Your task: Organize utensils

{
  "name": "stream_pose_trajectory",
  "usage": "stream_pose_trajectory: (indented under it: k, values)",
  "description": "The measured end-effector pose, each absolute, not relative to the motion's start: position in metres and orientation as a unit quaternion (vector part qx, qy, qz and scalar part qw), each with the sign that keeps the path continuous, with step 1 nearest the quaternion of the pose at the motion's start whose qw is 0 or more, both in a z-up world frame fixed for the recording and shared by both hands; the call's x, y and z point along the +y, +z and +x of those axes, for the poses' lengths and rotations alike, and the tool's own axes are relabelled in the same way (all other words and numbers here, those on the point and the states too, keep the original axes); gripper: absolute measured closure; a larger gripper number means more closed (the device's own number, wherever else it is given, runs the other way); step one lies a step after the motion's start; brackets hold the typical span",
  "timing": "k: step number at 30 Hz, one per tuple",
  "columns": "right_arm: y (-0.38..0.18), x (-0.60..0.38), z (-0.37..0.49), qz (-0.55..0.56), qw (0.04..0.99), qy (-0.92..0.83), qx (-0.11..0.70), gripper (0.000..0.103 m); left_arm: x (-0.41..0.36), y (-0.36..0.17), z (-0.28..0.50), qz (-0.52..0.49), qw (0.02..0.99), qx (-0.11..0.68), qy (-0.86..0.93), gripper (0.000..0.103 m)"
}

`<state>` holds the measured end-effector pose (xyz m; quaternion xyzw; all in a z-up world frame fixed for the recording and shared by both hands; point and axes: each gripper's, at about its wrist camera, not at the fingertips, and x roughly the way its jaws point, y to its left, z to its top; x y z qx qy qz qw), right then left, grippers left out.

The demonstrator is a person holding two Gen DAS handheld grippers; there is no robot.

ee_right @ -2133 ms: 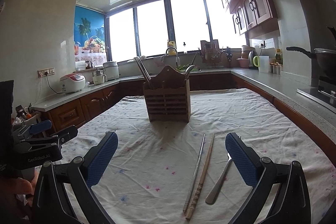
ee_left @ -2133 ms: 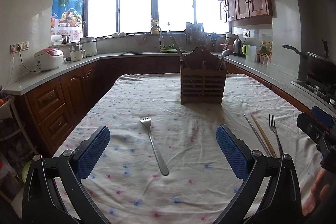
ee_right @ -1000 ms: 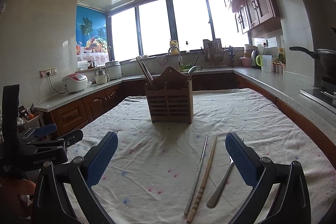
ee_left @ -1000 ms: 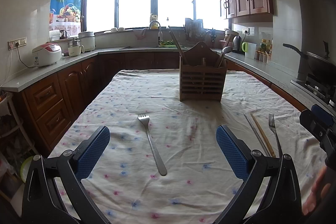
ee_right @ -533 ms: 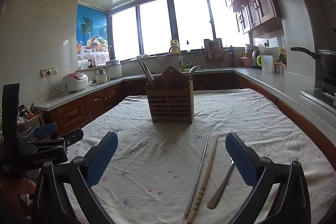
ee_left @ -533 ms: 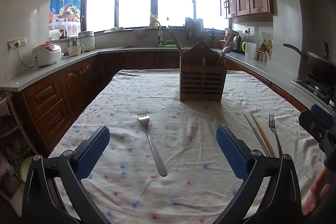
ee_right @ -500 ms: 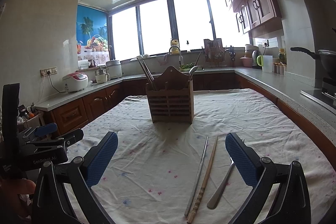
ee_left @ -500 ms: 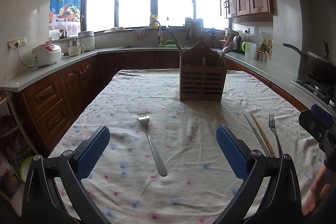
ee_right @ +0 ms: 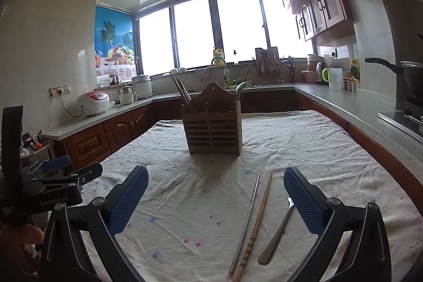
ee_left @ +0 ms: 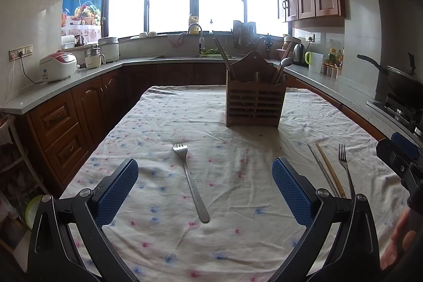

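Wrinkled floral tablecloth carries a slatted wooden caddy; both blue-padded tongs gape empty.

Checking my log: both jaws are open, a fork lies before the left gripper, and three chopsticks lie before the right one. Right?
Not quite. The right wrist view shows two chopsticks, one metal and one wooden, beside a second fork. The rest holds: the fork lies ahead of the left gripper.

So the wooden caddy sits on the worktop well ahead of both sets of jaws, with chopsticks and a ladle standing in it. One fork lies between the left jaws. Between the right jaws lie a metal chopstick and a bamboo one side by side, with a second fork just right of them.
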<state>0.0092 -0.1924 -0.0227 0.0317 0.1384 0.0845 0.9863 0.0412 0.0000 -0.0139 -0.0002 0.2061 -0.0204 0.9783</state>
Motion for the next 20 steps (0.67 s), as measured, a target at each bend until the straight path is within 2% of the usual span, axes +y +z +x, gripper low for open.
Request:
stream_pose_trajectory:
  k: [20]
  values:
    - [-0.0227,-0.2017,0.0147,0.038,0.985,0.077,0.152,0.000,-0.0091,-0.0037,0.0444,0.008,0.979,0.202,-0.039,0.000]
